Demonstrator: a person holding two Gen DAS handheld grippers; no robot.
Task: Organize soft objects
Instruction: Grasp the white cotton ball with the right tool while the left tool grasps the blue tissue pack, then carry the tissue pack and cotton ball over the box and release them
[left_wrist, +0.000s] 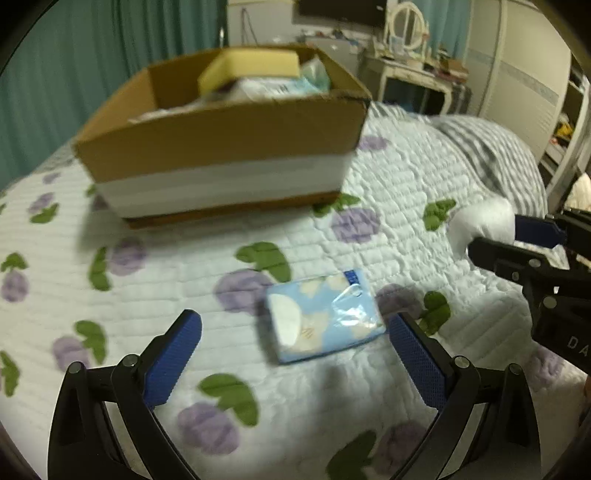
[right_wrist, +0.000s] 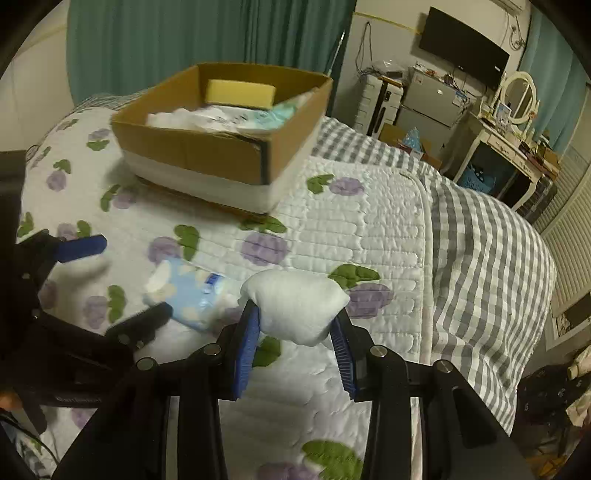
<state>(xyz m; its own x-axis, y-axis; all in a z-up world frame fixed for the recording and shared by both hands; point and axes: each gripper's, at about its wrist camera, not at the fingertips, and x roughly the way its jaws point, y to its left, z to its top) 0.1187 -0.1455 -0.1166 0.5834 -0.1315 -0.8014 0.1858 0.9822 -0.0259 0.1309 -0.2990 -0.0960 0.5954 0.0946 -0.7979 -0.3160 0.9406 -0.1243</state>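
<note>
The left gripper hangs over a quilted bedspread printed with purple flowers and green leaves, its blue-padded jaws spread wide apart. Between them, closer to the pad at 3 o'clock and touching neither, lies a light-blue tissue pack flat on the quilt. In the right wrist view the same tissue pack lies at 9 o'clock of the right gripper, whose jaws are clamped on a white cotton wad that bulges out above the pads. From the left wrist view that cotton wad shows at 3 o'clock, pinched at the tips of the right gripper.

At 12 o'clock of the tissue pack stands an open cardboard box with a white band around its lower wall. Inside it a yellow sponge rests on top of pale packets and white soft items. A grey checked blanket covers the bed at 3 o'clock.
</note>
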